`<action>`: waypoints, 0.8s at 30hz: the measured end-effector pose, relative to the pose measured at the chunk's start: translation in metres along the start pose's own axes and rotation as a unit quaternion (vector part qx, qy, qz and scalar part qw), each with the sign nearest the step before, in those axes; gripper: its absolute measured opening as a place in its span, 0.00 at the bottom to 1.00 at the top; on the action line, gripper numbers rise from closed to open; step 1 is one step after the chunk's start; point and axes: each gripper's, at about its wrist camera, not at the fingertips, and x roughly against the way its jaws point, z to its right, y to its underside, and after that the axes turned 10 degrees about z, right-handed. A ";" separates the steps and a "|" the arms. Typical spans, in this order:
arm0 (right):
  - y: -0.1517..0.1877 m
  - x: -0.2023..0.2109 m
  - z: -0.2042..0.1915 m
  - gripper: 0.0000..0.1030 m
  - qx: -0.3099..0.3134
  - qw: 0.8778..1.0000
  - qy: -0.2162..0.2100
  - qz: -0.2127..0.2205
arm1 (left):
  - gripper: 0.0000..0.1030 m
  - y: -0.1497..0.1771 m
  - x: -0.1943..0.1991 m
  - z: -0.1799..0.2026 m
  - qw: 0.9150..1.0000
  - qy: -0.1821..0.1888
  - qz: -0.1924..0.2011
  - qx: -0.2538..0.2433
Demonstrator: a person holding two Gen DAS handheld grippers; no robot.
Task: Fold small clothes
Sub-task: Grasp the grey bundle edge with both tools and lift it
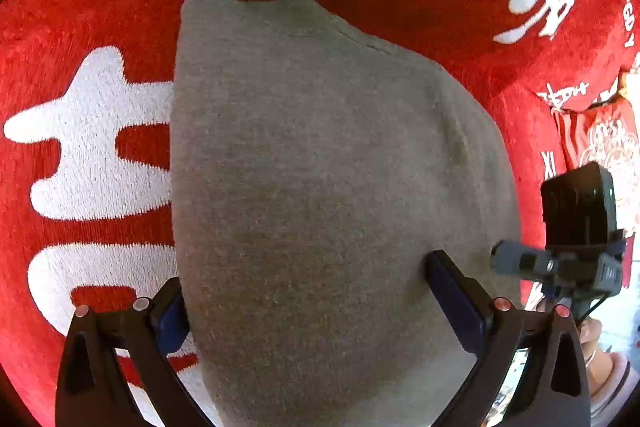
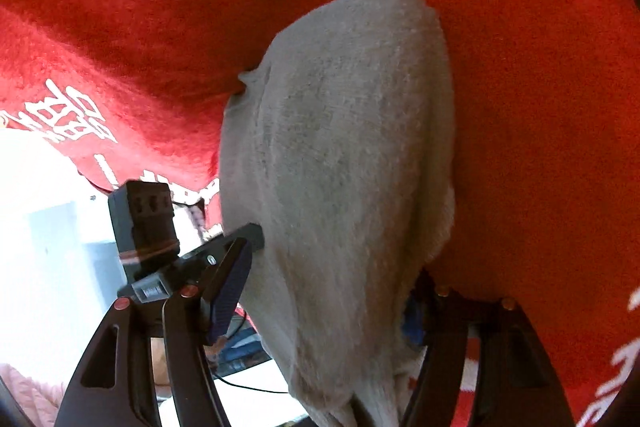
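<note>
A small grey knit garment (image 1: 320, 179) hangs over a red cloth with white characters. It fills the middle of the left wrist view and also shows in the right wrist view (image 2: 340, 167). My left gripper (image 1: 308, 291) has its fingers spread wide, with the cloth draped between and over them. My right gripper (image 2: 328, 291) likewise has its fingers wide apart with the garment draped between them. The right gripper's body (image 1: 576, 227) shows at the right edge of the left wrist view. The left gripper's body (image 2: 148, 227) shows at the left in the right wrist view.
The red cloth (image 1: 100, 7) with white characters covers the surface under and around the garment. Its edge drops off at the right in the left wrist view (image 1: 580, 131). A bright white area (image 2: 44, 227) lies beyond the cloth edge.
</note>
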 end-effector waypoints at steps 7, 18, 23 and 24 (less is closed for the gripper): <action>0.007 0.002 0.002 0.32 -0.015 1.000 -0.006 -0.003 | 0.64 0.003 0.014 0.013 0.999 -0.004 0.024 -0.021; 0.037 0.016 -0.041 0.32 -0.030 0.996 -0.079 0.010 | 0.46 0.017 0.064 0.016 0.997 0.038 0.059 -0.021; 0.066 0.019 -0.066 0.32 -0.019 0.996 -0.086 0.012 | 0.46 0.034 0.097 0.004 0.996 0.048 0.074 -0.016; 0.070 0.013 -0.070 0.32 -0.017 0.996 -0.086 0.011 | 0.46 0.039 0.104 0.000 0.996 0.046 0.076 -0.017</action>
